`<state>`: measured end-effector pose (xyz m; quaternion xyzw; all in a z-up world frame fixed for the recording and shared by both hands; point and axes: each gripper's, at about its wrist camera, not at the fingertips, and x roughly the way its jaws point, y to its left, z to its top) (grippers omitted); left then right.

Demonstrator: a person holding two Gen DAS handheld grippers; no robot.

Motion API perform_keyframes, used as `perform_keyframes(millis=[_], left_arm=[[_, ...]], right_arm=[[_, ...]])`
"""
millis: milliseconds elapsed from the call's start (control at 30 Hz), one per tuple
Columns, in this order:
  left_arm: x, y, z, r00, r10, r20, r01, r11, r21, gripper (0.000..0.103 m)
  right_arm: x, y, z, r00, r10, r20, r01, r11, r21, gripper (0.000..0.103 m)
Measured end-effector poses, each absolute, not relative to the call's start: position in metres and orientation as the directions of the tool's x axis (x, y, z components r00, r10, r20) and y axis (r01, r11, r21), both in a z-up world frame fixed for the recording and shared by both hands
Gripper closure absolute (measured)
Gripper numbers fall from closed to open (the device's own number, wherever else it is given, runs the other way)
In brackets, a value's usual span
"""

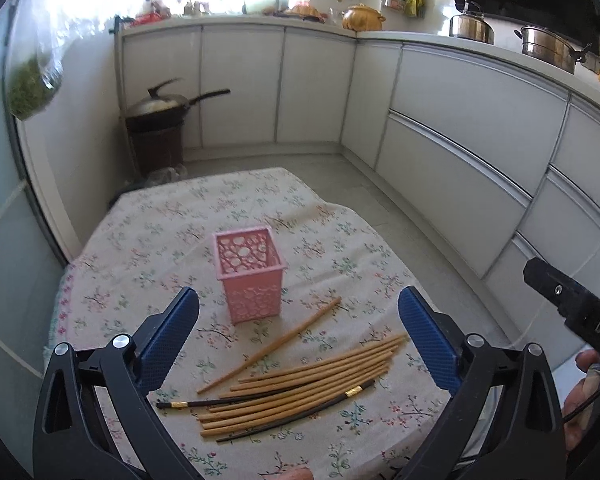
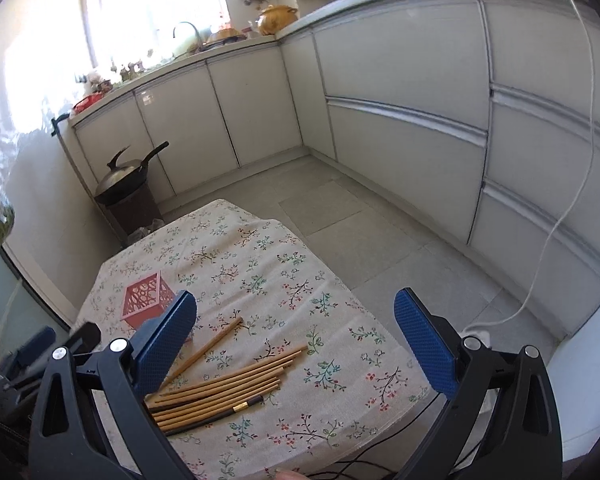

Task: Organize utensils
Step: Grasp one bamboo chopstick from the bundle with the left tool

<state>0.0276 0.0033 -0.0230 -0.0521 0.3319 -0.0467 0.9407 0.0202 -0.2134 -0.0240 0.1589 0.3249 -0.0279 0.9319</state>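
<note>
A pink perforated square holder [image 1: 250, 274] stands upright and empty on the floral tablecloth [image 1: 148, 224]. It also shows in the right wrist view [image 2: 146, 298], partly behind a finger. In front of it lies a bundle of several wooden chopsticks [image 1: 300, 388] with two black gold-banded chopsticks [image 1: 300, 416] among them; one wooden chopstick [image 1: 272, 346] lies apart, nearer the holder. The bundle also shows in the right wrist view [image 2: 228, 392]. My left gripper [image 1: 298, 344] is open and empty above the chopsticks. My right gripper [image 2: 296, 344] is open and empty, above the table's right part.
White kitchen cabinets [image 1: 460, 120] run along the back and right. A covered wok [image 1: 160, 102] sits on a brown bin at the far left corner. The table's right edge drops to a tiled floor [image 2: 360, 220]. A white cable [image 2: 556, 220] hangs at right.
</note>
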Motion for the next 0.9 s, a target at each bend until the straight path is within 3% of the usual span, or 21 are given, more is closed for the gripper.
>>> perform_keyframes(millis=[200,300,433,567,767,900], left_arm=[[0.066,-0.011,-0.032,0.655,-0.365,-0.661,0.262,0.931,-0.254,0.007],[0.1,-0.037,-0.054,0.491,-0.414,-0.767,0.311,0.905,-0.29,0.007],[0.144,-0.071,-0.093,0.366,-0.288,-0.885,0.308,0.935,-0.177,0.007],[0.175,-0.078,-0.132,0.246,-0.264,-0.933,0.268,0.943,-0.196,0.011],[0.206,-0.082,-0.157,0.198,-0.199,-0.96,0.279,0.95,-0.14,0.024],[0.215,-0.087,-0.174,0.167,-0.108,-0.98,0.306,0.951,-0.053,0.04]], right_arm=[[0.037,-0.288,-0.07,0.675,0.334,-0.658,0.318,0.672,0.668,0.007],[0.042,-0.301,-0.096,0.622,0.442,-0.646,0.377,0.554,0.742,0.007],[0.047,-0.3,-0.109,0.574,0.479,-0.664,0.394,0.549,0.737,0.007],[0.052,-0.303,-0.114,0.551,0.496,-0.671,0.4,0.549,0.734,0.007],[0.061,-0.306,-0.132,0.485,0.544,-0.685,0.419,0.543,0.728,0.007],[0.064,-0.302,-0.139,0.458,0.565,-0.686,0.426,0.538,0.727,0.007]])
